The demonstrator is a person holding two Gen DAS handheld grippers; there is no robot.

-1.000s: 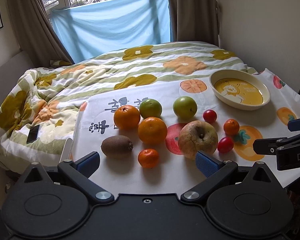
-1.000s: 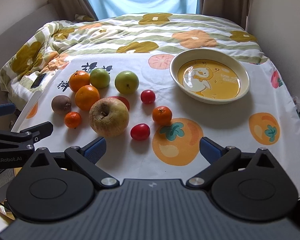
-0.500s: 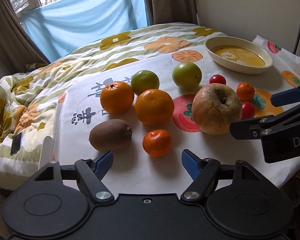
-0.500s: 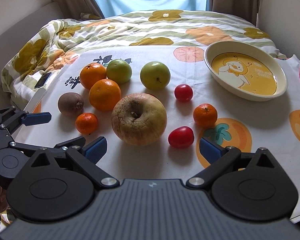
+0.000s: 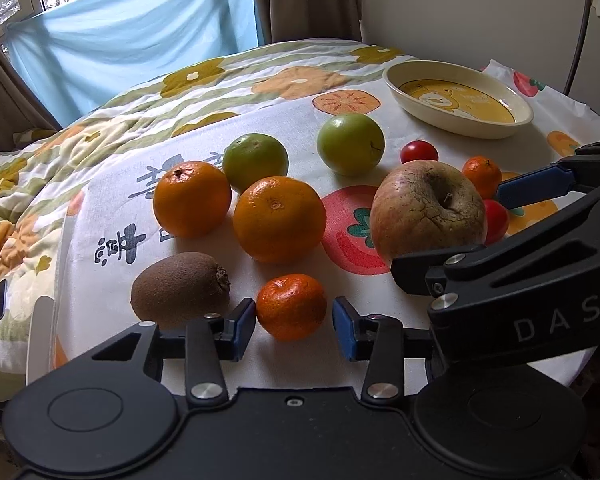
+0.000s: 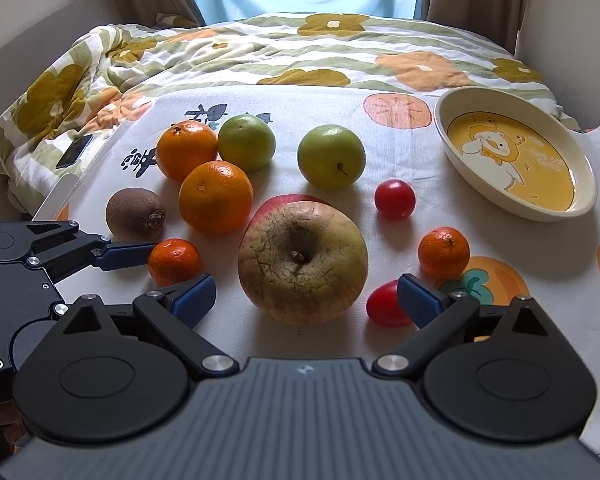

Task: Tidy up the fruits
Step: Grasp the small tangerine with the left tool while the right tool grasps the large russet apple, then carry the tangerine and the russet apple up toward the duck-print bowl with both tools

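At frame right we read "DAS" on the wide-open right gripper (image 5: 452,236) — lower centre, the left gripper (image 5: 294,322), just closing, flanks a dimpled small mandarin (image 5: 291,306).

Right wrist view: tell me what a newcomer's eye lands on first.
The big wrinkled apple sits dead centre on the printed cloth, straight ahead between the wide-open fingers of the right gripper. To its left, the left gripper has just been closing around a small tangerine, its blue pads beside the fruit but not clearly pressing it. At the far right sits an empty yellow duck dish.
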